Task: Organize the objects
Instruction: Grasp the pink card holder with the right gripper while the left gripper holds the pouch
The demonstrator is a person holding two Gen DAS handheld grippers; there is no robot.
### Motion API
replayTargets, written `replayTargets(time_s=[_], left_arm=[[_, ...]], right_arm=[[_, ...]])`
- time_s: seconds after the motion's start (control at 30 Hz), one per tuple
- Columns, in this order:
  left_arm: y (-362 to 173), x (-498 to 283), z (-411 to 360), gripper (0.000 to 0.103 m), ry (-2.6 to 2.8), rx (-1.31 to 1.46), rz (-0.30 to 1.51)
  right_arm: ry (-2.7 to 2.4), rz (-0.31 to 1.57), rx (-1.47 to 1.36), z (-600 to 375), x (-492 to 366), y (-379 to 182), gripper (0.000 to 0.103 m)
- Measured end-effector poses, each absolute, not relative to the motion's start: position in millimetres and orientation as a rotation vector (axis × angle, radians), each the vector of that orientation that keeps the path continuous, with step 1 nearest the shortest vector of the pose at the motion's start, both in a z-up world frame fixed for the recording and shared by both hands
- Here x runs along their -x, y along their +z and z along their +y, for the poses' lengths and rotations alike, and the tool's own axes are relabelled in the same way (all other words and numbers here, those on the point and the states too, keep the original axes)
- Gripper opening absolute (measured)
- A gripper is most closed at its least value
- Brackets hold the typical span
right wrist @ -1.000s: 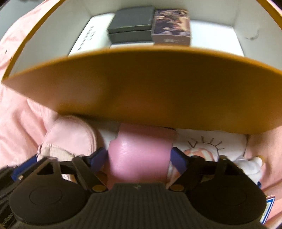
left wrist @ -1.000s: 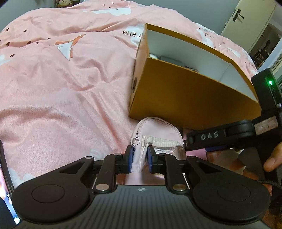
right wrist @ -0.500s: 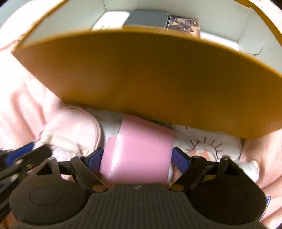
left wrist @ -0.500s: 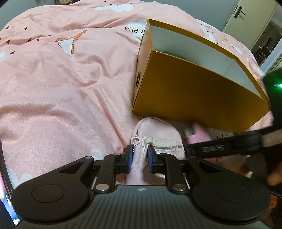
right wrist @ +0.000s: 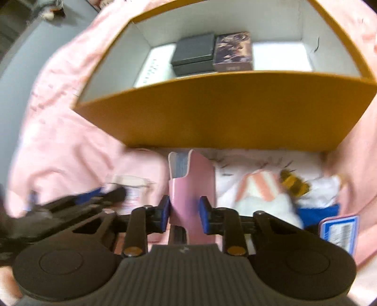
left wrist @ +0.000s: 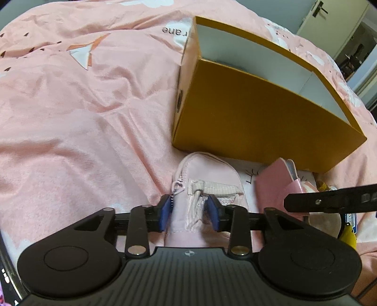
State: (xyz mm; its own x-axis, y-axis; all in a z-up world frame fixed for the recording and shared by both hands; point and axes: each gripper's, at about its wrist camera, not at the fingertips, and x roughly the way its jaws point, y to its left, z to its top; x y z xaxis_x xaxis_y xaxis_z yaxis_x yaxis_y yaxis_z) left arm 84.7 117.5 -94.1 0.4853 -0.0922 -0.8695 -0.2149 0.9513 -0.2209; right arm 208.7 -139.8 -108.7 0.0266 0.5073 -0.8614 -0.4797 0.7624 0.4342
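Note:
A small pink pouch (left wrist: 207,174) with a zip lies on the bed in front of the mustard cardboard box (left wrist: 259,113). My left gripper (left wrist: 189,211) straddles the pouch's near end; its jaws are opening and the blue pads stand off the fabric. A pink case (right wrist: 192,186) stands on edge between the pads of my right gripper (right wrist: 185,214), whose jaws are closing and pinch it. From the left wrist the pink case (left wrist: 275,183) tilts up just right of the pouch. The box (right wrist: 223,113) holds a black box (right wrist: 193,50) and a printed box (right wrist: 233,50).
Rumpled pink bedding (left wrist: 82,117) spreads out to the left. A white plush with a yellow-and-black bee (right wrist: 292,181) and a blue-and-white card (right wrist: 339,230) lie to the right of the case. A door (left wrist: 329,14) shows at the far right.
The left jaws, earlier pinched on the pouch's strap, have spread apart. The right jaws went from wide around the flat pink case to narrow on its edge, and the case has tipped up and lifted.

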Motion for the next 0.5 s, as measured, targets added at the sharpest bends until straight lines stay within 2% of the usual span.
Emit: replayTargets(time_s=[0.2, 0.4, 0.5], left_arm=[[-103, -92, 119, 0.049, 0.078, 0.343, 1.087], [-96, -85, 116, 0.024, 0.083, 0.341, 1.054], [-86, -76, 114, 0.020, 0.071, 0.350, 1.024]], right_arm=[[0.739, 1.345, -0.027, -158, -210, -110, 0.024], [0.740, 1.319, -0.013, -167, -207, -109, 0.022], [0.758, 1.292, -0.008, -171, -204, -106, 0.022]])
